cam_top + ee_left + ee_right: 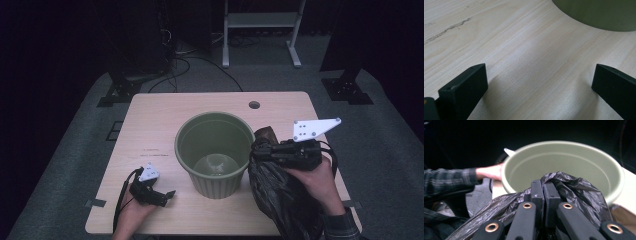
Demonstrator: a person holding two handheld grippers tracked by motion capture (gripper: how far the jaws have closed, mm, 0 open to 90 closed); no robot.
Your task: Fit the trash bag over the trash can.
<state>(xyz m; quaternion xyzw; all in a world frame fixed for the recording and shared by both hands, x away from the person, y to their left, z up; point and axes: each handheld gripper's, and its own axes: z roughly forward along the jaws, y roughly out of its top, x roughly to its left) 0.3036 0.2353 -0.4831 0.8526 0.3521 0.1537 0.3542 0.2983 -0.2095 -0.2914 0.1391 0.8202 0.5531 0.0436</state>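
A green plastic bin (215, 152) stands empty in the middle of the wooden table (155, 112). Just right of its rim, my right gripper (260, 148) is shut on the top edge of a black plastic bag (277, 195), which hangs crumpled down to the table's front right. In the right gripper view the shut jaws pinch the black bag (574, 187) in front of the bin's mouth (564, 162). My left gripper (167, 197) rests low at the front left, open, its fingers (466, 87) wide apart over bare wood, with the bin's wall (599, 12) beyond.
A round cable hole (254, 105) sits near the table's far edge. Dark floor, cables and a white stand frame (260, 30) lie behind the table. A plaid sleeve (449, 182) and hand show beyond the bin in the right gripper view.
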